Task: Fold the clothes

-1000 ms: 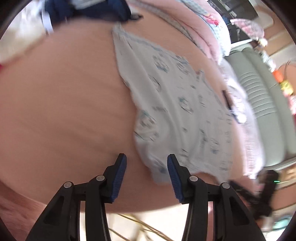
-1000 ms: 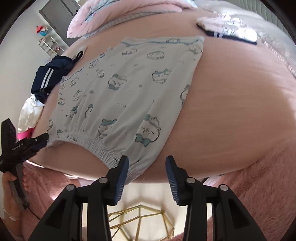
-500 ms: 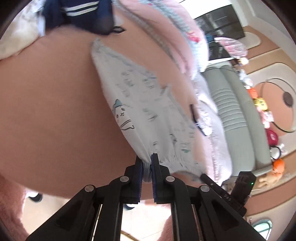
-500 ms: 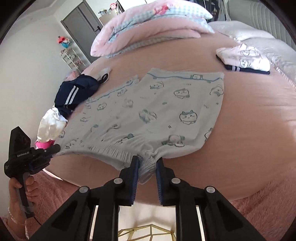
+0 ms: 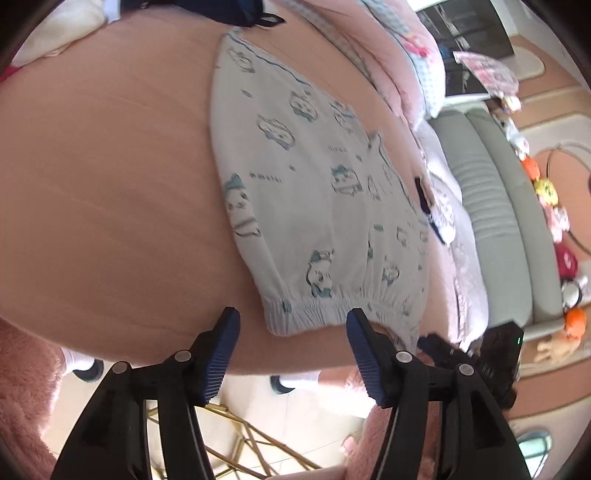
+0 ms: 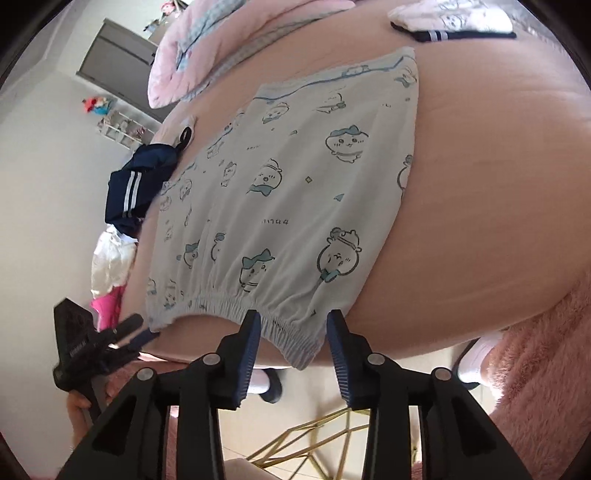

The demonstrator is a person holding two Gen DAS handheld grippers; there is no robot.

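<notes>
One pair of pale blue shorts, soft cotton printed with cartoon animals and gathered at an elastic waistband, is lying flat on the pink bed, just ahead of both tongs. Two tongs with ribbed blue pads are showing: the left tongs are opening with nothing between the pads, the waistband corner lying just beyond their tips; the right tongs are also opening, with the waistband edge lying loose between their pads. Half a second earlier both were pinching that waistband. Far ahead of the right tongs, one folded pink-and-navy pile is resting; to their left, one crumpled navy striped garment.
</notes>
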